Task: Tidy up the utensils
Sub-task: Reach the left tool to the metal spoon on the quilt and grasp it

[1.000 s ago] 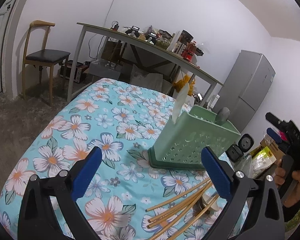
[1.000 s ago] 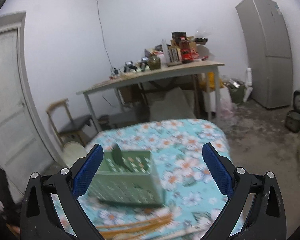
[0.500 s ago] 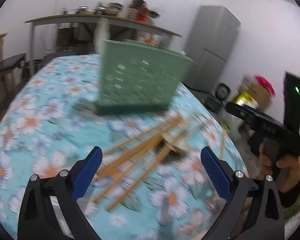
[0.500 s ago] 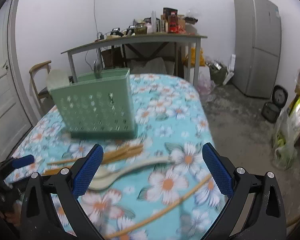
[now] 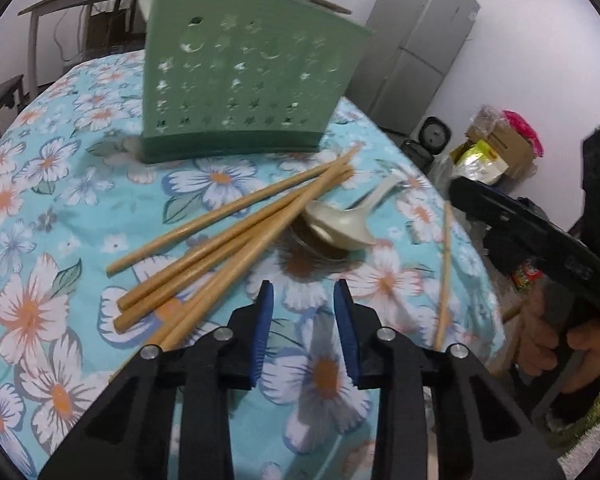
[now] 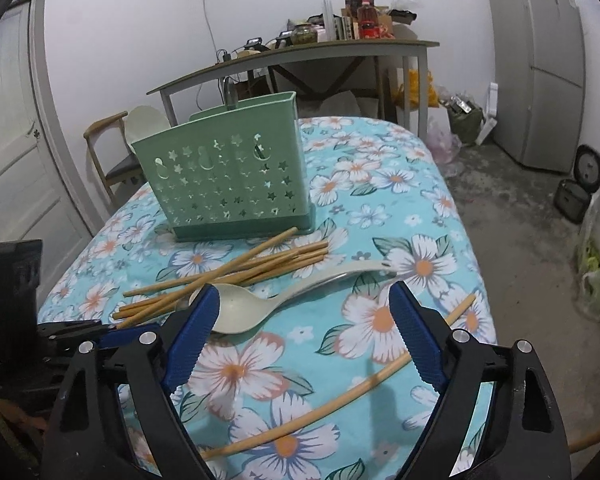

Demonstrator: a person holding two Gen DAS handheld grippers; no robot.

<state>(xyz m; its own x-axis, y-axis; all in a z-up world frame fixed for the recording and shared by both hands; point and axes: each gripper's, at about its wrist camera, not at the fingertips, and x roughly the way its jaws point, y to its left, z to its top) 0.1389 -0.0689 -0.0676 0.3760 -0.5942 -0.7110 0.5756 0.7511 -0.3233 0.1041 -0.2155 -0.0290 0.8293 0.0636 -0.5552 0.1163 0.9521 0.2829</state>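
A green utensil holder [image 5: 244, 80] [image 6: 232, 176] with star holes stands upright on the flowered tablecloth [image 5: 40, 184]. In front of it lie several wooden chopsticks [image 5: 228, 232] [image 6: 236, 276] in a loose pile, their ends resting on a cream spoon [image 5: 340, 220] [image 6: 252, 308]. One chopstick [image 5: 444, 272] [image 6: 340, 392] lies apart by the table's edge. My left gripper [image 5: 303, 292] hovers low just right of the pile's near ends; its jaws are closing with only cloth between them. My right gripper [image 6: 303, 300] is over the spoon's handle, jaws wide and closing, pads off it.
A long cluttered table [image 6: 300, 52], a wooden chair [image 6: 108, 148] and a door [image 6: 12, 128] stand behind. A grey fridge [image 6: 540, 64] is at the right, with bags [image 5: 496, 148] and a round cooker [image 6: 588, 168] on the floor. A hand [image 5: 560, 340] holds the right gripper.
Both grippers have sunk toward the table and closed in on the utensils. The left jaws have narrowed a great deal; the right jaws have narrowed slightly.
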